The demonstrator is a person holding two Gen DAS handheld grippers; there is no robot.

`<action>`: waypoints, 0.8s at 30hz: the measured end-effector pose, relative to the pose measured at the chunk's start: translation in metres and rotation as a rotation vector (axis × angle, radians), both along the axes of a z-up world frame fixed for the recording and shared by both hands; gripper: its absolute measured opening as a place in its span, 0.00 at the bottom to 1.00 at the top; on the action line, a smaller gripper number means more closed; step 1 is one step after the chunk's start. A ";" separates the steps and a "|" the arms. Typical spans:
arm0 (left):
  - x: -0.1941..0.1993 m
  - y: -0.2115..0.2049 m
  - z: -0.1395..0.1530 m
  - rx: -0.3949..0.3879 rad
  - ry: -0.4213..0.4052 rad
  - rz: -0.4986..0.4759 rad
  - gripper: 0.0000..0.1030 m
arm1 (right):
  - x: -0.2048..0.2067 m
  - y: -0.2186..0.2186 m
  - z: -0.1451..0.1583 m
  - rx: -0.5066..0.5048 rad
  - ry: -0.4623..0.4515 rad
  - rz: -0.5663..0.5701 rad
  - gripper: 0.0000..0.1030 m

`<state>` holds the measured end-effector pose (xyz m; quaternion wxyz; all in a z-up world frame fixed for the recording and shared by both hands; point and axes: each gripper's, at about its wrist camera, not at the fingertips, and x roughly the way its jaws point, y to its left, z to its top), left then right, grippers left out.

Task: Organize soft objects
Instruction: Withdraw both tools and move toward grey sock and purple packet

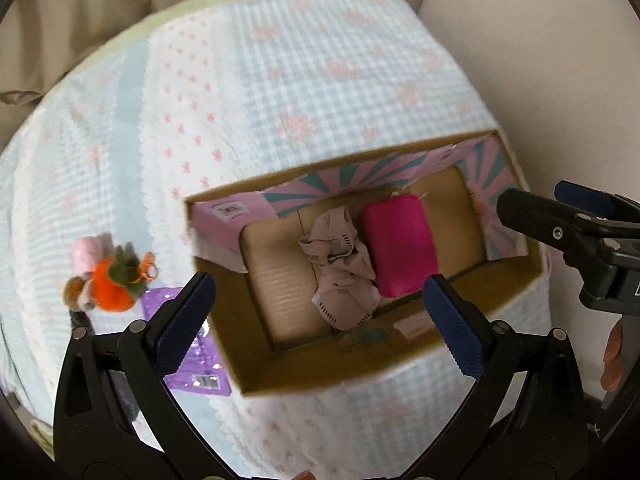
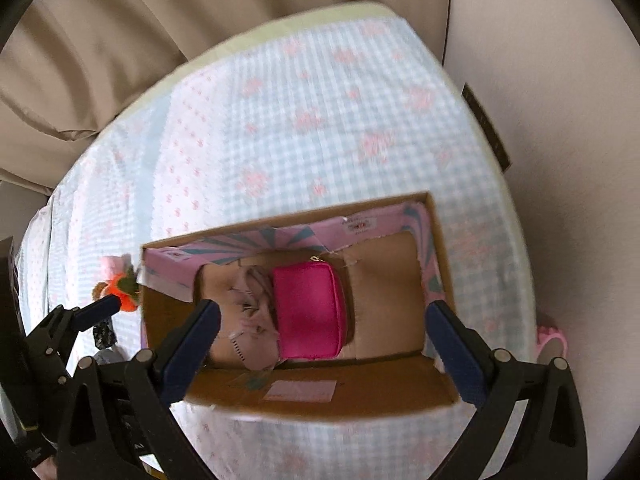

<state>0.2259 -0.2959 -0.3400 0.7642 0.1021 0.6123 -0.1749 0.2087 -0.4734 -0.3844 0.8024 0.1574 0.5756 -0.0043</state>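
An open cardboard box (image 1: 400,364) (image 2: 320,400) sits on the bed. Inside lie a magenta pouch (image 1: 398,244) (image 2: 310,312) and a crumpled pale pink garment (image 1: 340,272) (image 2: 252,316) beside it. An orange and green plush toy (image 1: 114,284) (image 2: 122,290) lies on the bedspread left of the box. My left gripper (image 1: 320,316) is open and empty above the box's near side. My right gripper (image 2: 324,340) is open and empty over the box; it also shows at the right edge of the left wrist view (image 1: 532,216).
A purple plastic packet (image 1: 196,352) lies by the box's left corner. The bedspread (image 1: 280,92) is pale blue check with pink flowers. Beige curtains (image 2: 120,40) hang behind, and a wall (image 2: 560,120) stands to the right.
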 end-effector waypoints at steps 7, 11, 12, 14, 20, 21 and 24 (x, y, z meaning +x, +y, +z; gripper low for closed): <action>-0.026 0.028 0.075 -0.050 -0.106 0.016 1.00 | -0.036 0.012 0.069 -0.080 -0.066 0.011 0.99; -0.046 0.052 0.122 -0.065 -0.188 0.034 1.00 | -0.067 0.026 0.111 -0.141 -0.117 0.008 0.99; -0.052 0.059 0.133 -0.075 -0.204 0.037 1.00 | -0.073 0.029 0.119 -0.147 -0.129 0.001 0.99; -0.063 0.074 0.154 -0.095 -0.228 0.045 1.00 | -0.090 0.037 0.139 -0.159 -0.158 -0.008 0.99; -0.098 0.125 0.210 -0.116 -0.313 0.072 1.00 | -0.127 0.064 0.178 -0.209 -0.211 -0.019 0.99; -0.103 0.136 0.217 -0.108 -0.332 0.090 1.00 | -0.132 0.068 0.183 -0.201 -0.224 -0.015 0.99; -0.112 0.168 0.231 -0.109 -0.360 0.154 1.00 | -0.141 0.088 0.194 -0.178 -0.258 0.011 0.99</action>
